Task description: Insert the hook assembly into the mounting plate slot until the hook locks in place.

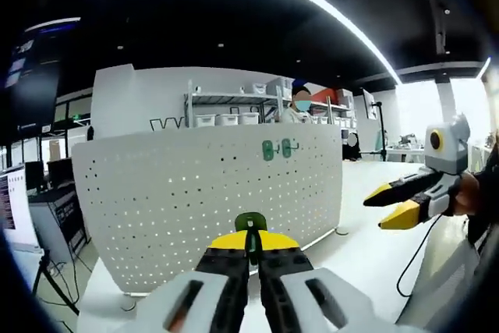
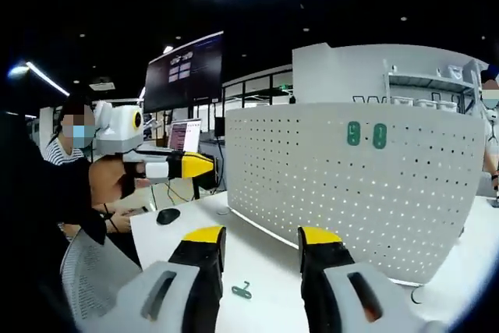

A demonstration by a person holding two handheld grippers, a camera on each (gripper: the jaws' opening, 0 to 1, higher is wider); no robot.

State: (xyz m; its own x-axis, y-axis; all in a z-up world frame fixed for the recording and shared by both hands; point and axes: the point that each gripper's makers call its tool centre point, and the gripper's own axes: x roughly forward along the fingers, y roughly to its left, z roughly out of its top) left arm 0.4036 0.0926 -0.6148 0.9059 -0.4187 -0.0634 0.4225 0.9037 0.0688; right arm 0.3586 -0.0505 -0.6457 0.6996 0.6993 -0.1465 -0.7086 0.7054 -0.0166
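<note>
Clamped on a small green hook (image 1: 250, 224) between yellow-tipped fingers (image 1: 274, 242): left gripper (image 1: 252, 249), jaws drawn nearly together, hook stub poking up past the tips, aimed at the white perforated panel (image 1: 156, 193). Spread wide with nothing between the jaws: right gripper (image 2: 261, 241), hovering over the white tabletop (image 2: 257, 263) in front of the same panel. Two green mounting pieces (image 2: 366, 134) already seated side by side high on the panel face, near its upper edge. One more small green hook part (image 2: 242, 291) lying loose on the table just beside the right gripper's left jaw.

Step in hand, by judgement: carrying the held hook up to a slot in the panel; insertion not yet begun, hook well apart from the board.

For a clean insertion:
- Keep the hook squeezed firmly, stub square to the panel face, no roll.
- Line up with a hole row level with the seated pair, then press straight in.
- Push until a clear lock, not merely contact.
- Steady the panel with the free gripper if it rocks; curved sheet, likely light.
- Mind the loose part on the table: easy to knock off.
</note>
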